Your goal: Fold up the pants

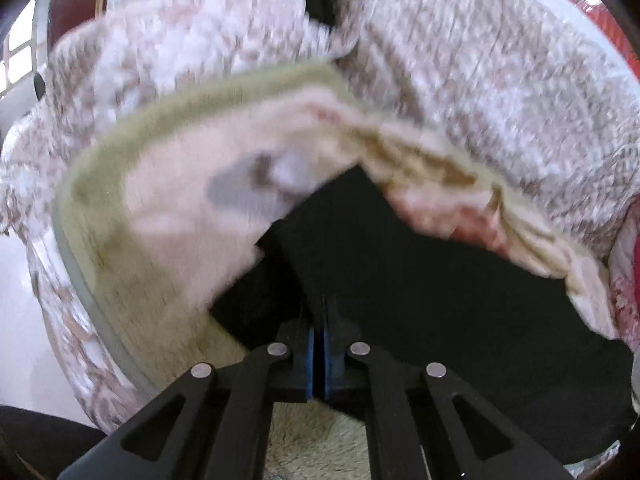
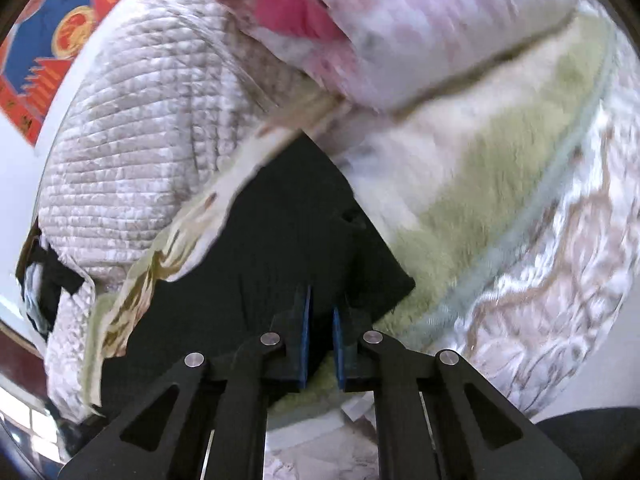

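The black pants [image 1: 400, 280] lie spread on a bed over a cream and green fleece blanket [image 1: 132, 248]. My left gripper [image 1: 319, 320] is shut on a raised edge of the pants, which runs up from between its blue pads. In the right wrist view the pants [image 2: 272, 240] lie in front of my right gripper [image 2: 320, 312]. Its jaws stand a narrow gap apart with a fold of the black fabric between the blue pads. Both views are blurred by motion.
A quilted beige bedspread [image 1: 500, 92] covers the bed behind the pants. A pink and white floral quilt [image 2: 400, 28] lies bunched at the far side. A red and blue wall hanging [image 2: 60, 40] is at the upper left. Dark clothing [image 2: 48, 280] lies at the bed's left edge.
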A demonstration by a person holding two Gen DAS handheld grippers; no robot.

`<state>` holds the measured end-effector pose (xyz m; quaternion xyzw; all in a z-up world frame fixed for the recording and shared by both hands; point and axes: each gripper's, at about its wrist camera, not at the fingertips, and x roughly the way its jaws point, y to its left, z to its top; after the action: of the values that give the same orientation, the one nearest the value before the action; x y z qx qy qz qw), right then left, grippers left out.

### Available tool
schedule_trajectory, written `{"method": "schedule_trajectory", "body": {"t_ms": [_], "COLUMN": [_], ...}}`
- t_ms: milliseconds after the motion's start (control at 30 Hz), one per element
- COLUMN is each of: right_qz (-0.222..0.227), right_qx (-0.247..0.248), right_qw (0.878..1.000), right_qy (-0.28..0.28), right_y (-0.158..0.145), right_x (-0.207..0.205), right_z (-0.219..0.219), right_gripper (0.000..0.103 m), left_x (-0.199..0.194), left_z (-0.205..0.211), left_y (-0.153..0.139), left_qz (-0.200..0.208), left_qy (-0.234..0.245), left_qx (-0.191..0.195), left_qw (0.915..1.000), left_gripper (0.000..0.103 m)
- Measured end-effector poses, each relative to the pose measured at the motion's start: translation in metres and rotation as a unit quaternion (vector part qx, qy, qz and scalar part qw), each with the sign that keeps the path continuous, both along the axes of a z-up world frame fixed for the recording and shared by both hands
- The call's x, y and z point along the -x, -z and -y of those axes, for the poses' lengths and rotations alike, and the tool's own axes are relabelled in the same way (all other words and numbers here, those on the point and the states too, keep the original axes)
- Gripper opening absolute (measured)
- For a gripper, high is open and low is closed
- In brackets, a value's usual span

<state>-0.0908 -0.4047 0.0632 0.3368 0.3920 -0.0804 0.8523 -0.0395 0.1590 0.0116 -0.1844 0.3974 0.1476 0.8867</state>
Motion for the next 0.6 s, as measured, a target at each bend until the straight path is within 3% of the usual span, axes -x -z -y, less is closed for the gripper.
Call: {"method": "schedule_trajectory", "body": {"t_ms": [67, 133, 233, 333, 367, 400, 433, 467, 500, 600], "right_qz": [-0.003, -0.003, 0.012, 0.038, 0.047, 0.05, 0.04, 0.03, 0.023, -0.013], "right_qx": [0.033, 0.063, 0.116, 0.17, 0.181, 0.187, 0.194, 0.197, 0.198, 0.207], "right_qw": [0.999, 0.998, 0.992, 0.985, 0.982, 0.98, 0.976, 0.974, 0.97, 0.96], "right_qy": [0.005, 0.021, 0.044, 0.003, -0.027, -0.05, -0.089, -0.113, -0.136, -0.186], "right_y": [-0.009, -0.018, -0.035, -0.053, -0.057, -0.058, -0.055, -0.052, -0.048, -0.032], "right_x": [0.002, 0.007, 0.017, 0.008, -0.001, -0.009, -0.026, -0.039, -0.052, -0.091], "right_z": [-0.004, -0.004, -0.007, -0.024, -0.034, -0.04, -0.051, -0.059, -0.066, -0.083], "right_gripper": [0.02, 0.026, 0.028, 0.028, 0.03, 0.032, 0.043, 0.049, 0.049, 0.049], "left_x": [0.003, 0.008, 0.019, 0.024, 0.023, 0.02, 0.015, 0.008, -0.001, -0.034], "left_z": [-0.002, -0.003, -0.015, -0.02, -0.016, -0.01, -0.001, 0.008, 0.019, 0.05], "left_y": [-0.002, -0.01, -0.018, -0.03, -0.036, -0.04, -0.044, -0.046, -0.047, -0.044], "left_qz": [0.006, 0.017, 0.028, 0.042, 0.051, 0.057, 0.061, 0.06, 0.056, 0.032], "left_qy": [-0.002, -0.015, -0.056, -0.072, -0.063, -0.046, -0.018, 0.01, 0.043, 0.145], "left_qx": [0.003, -0.02, -0.03, -0.034, -0.038, -0.039, -0.037, -0.034, -0.031, -0.019], "left_qw": [1.0, 0.9995, 0.9976, 0.9959, 0.996, 0.9965, 0.9973, 0.9976, 0.997, 0.9887], "left_gripper": [0.005, 0.01, 0.009, 0.01, 0.01, 0.017, 0.024, 0.04, 0.046, 0.046]}}
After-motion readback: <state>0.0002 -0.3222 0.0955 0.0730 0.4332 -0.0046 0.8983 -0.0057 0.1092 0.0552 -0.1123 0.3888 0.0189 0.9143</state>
